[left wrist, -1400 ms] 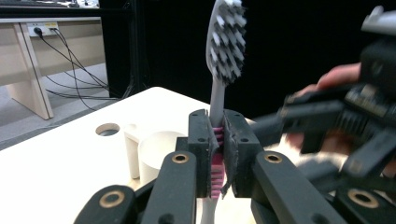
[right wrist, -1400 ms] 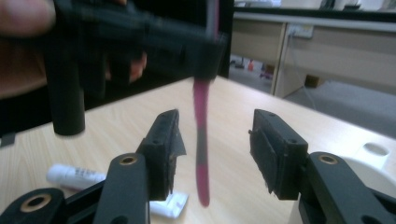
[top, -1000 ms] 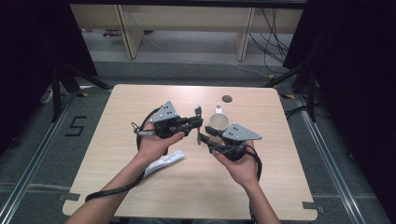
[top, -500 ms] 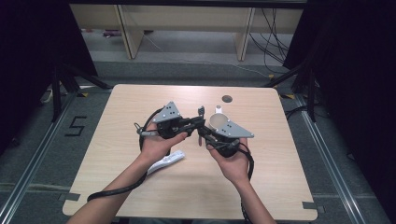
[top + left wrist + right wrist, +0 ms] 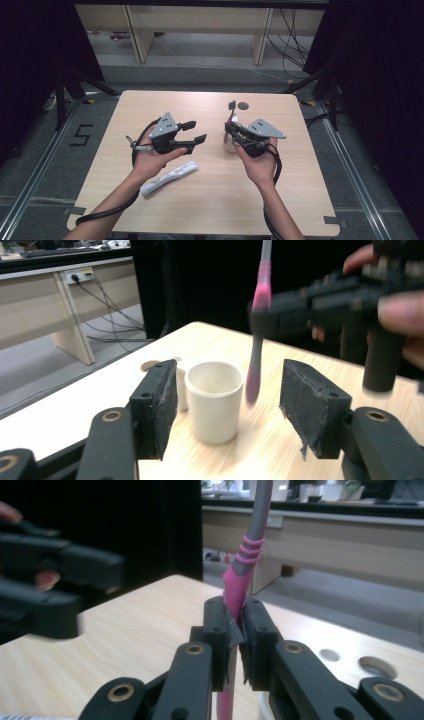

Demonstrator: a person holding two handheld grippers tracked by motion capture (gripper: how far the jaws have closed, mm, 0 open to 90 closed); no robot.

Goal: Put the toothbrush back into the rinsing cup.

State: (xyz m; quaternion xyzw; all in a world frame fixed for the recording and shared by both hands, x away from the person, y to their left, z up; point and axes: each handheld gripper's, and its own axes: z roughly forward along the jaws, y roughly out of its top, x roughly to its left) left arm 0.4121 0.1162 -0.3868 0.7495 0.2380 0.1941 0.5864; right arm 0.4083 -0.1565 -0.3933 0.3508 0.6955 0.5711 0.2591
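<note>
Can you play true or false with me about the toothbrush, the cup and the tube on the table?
1. The right hand-held gripper pinches the pink toothbrush. True.
2. The toothbrush lies flat on the table. False: it is held upright, above the table.
3. The left hand-held gripper squeezes the white cup. False: its jaws have just opened and hold nothing.
4. A white tube lies on the table near the left hand. True.

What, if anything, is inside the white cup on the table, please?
The white cup looks empty as far as its rim shows; the bottom is hidden. The toothbrush, clamped in the right gripper, hangs beside it.
</note>
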